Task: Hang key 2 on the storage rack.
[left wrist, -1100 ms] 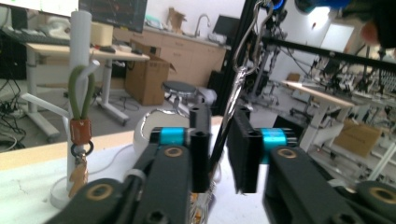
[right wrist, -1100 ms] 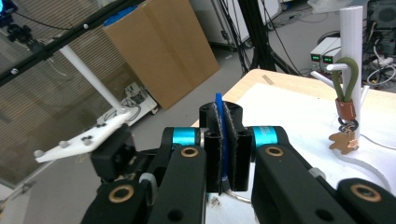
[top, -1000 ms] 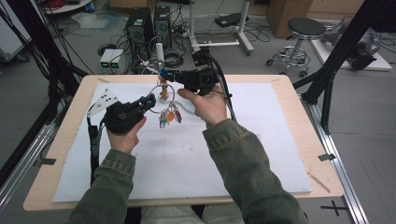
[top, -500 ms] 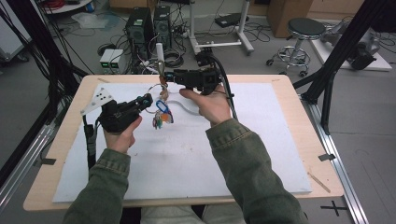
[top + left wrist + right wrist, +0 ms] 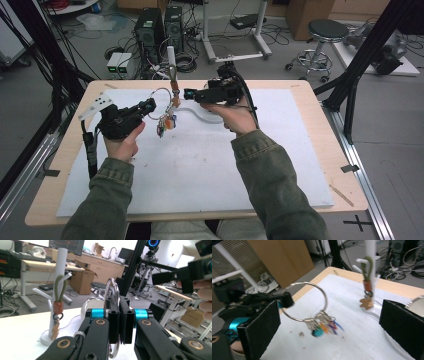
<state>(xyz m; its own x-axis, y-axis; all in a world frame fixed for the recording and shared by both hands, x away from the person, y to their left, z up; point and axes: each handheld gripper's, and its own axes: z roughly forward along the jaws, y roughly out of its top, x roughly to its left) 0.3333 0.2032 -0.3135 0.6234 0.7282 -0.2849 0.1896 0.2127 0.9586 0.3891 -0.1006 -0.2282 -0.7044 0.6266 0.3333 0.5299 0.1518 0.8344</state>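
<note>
1. The left gripper (image 5: 149, 106) has its jaws clamped tight on the big metal ring (image 5: 305, 301), and it has swung out to the person's left since a moment ago, carrying the ring clear of the stand.
2. The bunch of keys (image 5: 166, 123) hangs from the bottom of that ring, dangling just above the white mat (image 5: 200, 165); a second back it hung closer to the middle, under the two grippers.
3. The right gripper (image 5: 189, 93) has let go, I'd say: its jaws stand wide apart with nothing between them, hovering just beside the white peg stand (image 5: 171, 62).
4. So the ring looks handed over to the left side entirely; hanging it or setting it down is now that hand's job.
5. On the stand, an olive loop with an orange tag (image 5: 367, 286) and a small charm (image 5: 366, 303) below it already takes up one peg.
6. The stand's curved white base (image 5: 205, 116) sits under the right hand, right in the lane between the grippers.
7. Behind the table: computer towers, cables, a stool (image 5: 326, 34). None of it is near the work.
</note>
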